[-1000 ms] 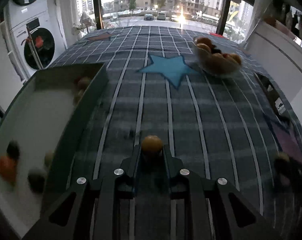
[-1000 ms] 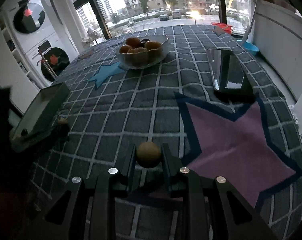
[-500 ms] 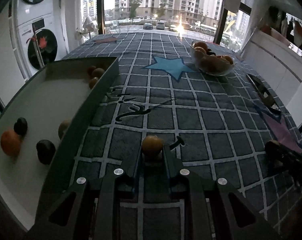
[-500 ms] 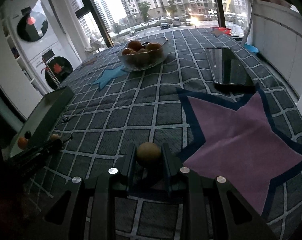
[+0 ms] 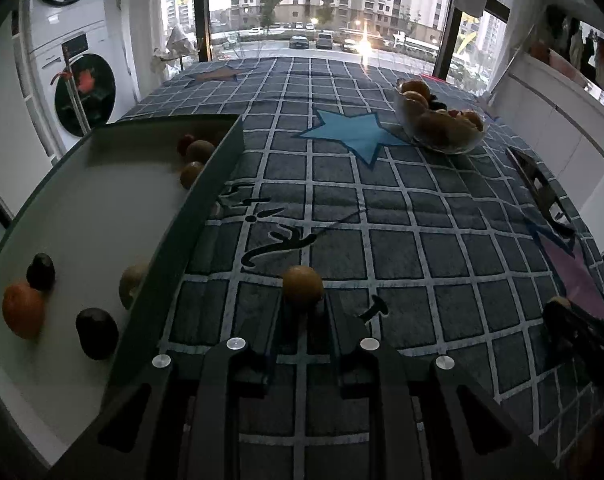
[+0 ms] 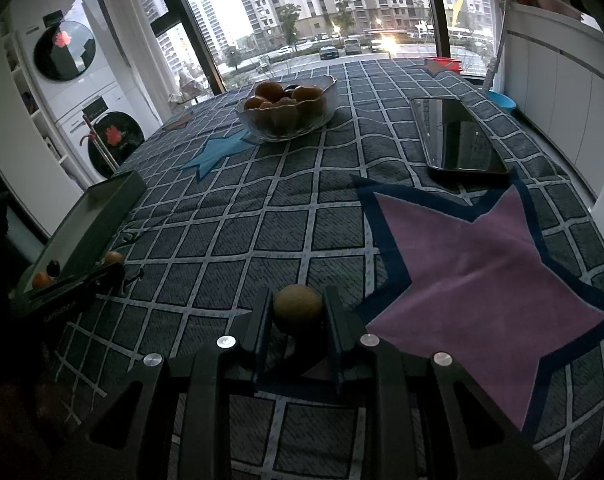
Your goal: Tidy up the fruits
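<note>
The fruit (image 5: 302,287) pinched in our left gripper (image 5: 303,306) should swing to nine o'clock, clear the tray (image 5: 206,196) wall and drop gently (our right gripper (image 6: 298,312) likewise pinches a fruit (image 6: 298,305) over the cloth).

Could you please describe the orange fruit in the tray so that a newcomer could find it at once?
Start at the white-floored tray on the table's left side. In its near corner lies the orange fruit, touching a small dark fruit. It is the only bright orange piece there; its neighbours are dark or dull brown.
</note>
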`<state>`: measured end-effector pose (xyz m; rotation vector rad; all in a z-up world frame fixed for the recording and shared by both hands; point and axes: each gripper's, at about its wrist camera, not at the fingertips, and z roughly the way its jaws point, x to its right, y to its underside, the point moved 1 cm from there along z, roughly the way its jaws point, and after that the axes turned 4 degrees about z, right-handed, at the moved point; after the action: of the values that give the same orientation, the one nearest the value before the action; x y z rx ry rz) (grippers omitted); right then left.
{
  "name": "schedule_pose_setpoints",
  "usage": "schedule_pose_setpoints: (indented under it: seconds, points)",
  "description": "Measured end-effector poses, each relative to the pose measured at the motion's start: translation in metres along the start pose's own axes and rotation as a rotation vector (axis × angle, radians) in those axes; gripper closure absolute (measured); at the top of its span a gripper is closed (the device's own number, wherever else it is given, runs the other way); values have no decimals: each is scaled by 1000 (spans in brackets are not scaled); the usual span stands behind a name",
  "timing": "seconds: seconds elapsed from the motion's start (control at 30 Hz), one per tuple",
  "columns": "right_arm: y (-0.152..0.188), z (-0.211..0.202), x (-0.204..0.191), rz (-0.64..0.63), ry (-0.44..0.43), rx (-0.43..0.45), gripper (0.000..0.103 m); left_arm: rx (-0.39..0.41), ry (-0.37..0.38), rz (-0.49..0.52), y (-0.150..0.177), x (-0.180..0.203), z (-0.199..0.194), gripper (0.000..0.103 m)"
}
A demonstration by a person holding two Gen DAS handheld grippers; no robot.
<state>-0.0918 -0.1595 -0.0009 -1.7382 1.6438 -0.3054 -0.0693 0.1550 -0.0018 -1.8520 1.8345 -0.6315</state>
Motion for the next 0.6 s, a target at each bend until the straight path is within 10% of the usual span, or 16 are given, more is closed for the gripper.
schedule_pose_setpoints:
  seconds: [0.07,0.33,0.43,0.6]
  points:
    - [0,0,0,1,-1,0,75,0,-6,3,-2,0,1,23]
    - [0,0,0,2,-3,0,75,7,-31,-1,-9,1,7,22]
    - [0,0,-1,6,-6,1,75,-12,-49,-9,-10,1,11,29]
    - [0,0,0,6,-6,1,75,-5,-35,20,-9,7,7,80]
